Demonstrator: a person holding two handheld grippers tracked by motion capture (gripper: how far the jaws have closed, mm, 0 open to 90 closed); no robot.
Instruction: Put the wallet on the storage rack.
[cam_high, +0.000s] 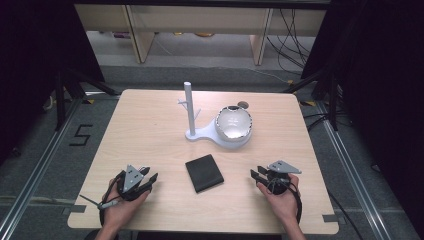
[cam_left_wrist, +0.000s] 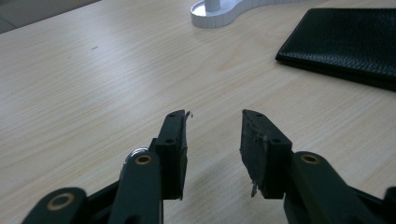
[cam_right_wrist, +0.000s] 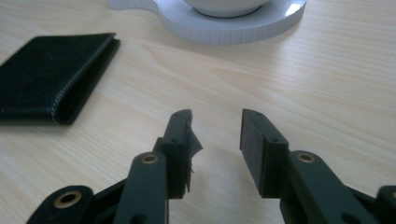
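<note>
Near edge: left gripper (cam_high: 151, 178) and right gripper (cam_high: 256, 173) sit low over the table (cam_high: 150, 130), 1 in each hand, both aimed inward at the centre. Left hand (cam_high: 120, 205) and right hand (cam_high: 282, 197) come in from the bottom of the high view.

Left gripper view: jaws parted, nothing between the pads (cam_left_wrist: 254, 144), bare wood under them. Right gripper view: same, jaws apart and empty, pads (cam_right_wrist: 252, 144) clear of the wood grain. Both released.

Between the 2 grippers, slightly further out: black wallet (cam_high: 204, 173), closed, lying flat, apart from both. Left gripper view has it upper right (cam_left_wrist: 345, 44); right gripper view has it upper left (cam_right_wrist: 51, 77), fold edge facing the jaws.

Further back, centre of table: white stand (cam_high: 200, 133) with an upright post (cam_high: 188, 107) and short pegs. On its round end sits a bowl (cam_high: 233, 122), shiny inside, dark-flecked rim.

Behind the table: floor, wooden furniture legs, cables.
</note>
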